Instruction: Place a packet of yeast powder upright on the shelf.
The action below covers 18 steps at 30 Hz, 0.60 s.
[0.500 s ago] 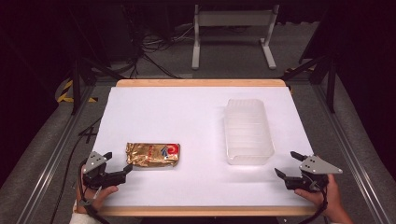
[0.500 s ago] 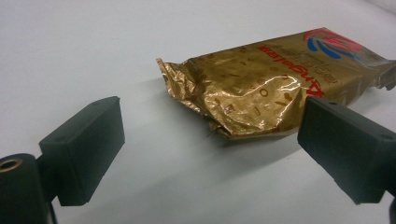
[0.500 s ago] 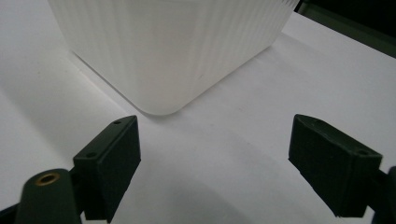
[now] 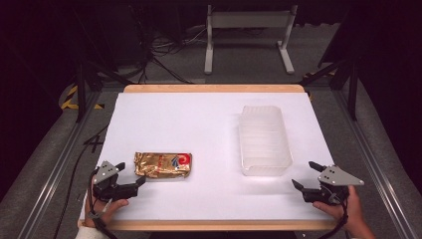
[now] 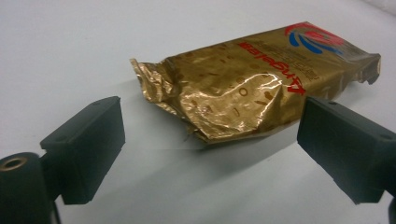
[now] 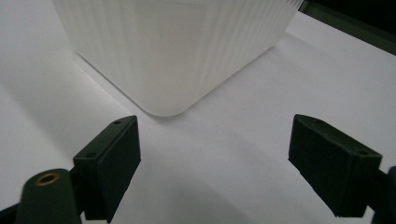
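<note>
White tabletop (image 4: 199, 119), near-left corner: gold packet (image 4: 163, 165) just beyond wide-open, empty left gripper (image 4: 130, 177); left gripper view reveals its crumpled end.

High view: a table (image 4: 214, 107) carries 2 items and 2 grippers. The foil packet (image 4: 163, 165) lies flat on the left half, toward the near edge. The plastic container (image 4: 264, 140) stands on the right half, well apart from the packet and reaching farther back. The left gripper (image 4: 128, 176) sits at the near left corner, just beside the packet's left end, not touching it. The right gripper (image 4: 307, 175) sits at the near right corner, near the container's front right corner. Behind the table stands a frame (image 4: 247, 20) on the floor, with cables (image 4: 164, 55) to its left.
</note>
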Tool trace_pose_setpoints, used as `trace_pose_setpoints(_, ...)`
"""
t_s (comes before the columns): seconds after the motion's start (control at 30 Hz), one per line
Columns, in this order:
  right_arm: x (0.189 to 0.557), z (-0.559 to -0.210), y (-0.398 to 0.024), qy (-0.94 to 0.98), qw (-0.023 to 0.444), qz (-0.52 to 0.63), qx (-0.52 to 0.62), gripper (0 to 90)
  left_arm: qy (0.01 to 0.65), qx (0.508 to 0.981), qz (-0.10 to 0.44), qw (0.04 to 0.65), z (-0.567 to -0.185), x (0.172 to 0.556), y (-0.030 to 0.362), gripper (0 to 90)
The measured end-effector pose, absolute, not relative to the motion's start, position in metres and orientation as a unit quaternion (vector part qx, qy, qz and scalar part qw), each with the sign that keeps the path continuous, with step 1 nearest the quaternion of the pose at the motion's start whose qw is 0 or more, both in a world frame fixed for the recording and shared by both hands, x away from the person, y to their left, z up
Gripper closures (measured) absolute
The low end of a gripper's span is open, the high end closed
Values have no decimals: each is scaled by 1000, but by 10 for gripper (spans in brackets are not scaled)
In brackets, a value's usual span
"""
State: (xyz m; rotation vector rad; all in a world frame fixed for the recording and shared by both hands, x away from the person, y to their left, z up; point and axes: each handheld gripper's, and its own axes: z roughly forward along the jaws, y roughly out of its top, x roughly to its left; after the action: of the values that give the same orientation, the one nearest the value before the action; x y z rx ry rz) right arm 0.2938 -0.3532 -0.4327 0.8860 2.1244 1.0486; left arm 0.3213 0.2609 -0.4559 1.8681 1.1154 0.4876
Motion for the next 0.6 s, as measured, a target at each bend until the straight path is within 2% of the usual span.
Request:
trace_pose_setpoints(0.17,296,-433,-354,800,300,397,336,174,450,752,186,444,-455,324,257,104)
trace_pose_setpoints(0.4,295,-433,-355,800,301,397,335,173,487,720,134,476,-454,330,258,141)
trace_pose_setpoints(0.6,295,-434,-352,806,302,390,327,173,524,704,115,465,-459,336,261,168)
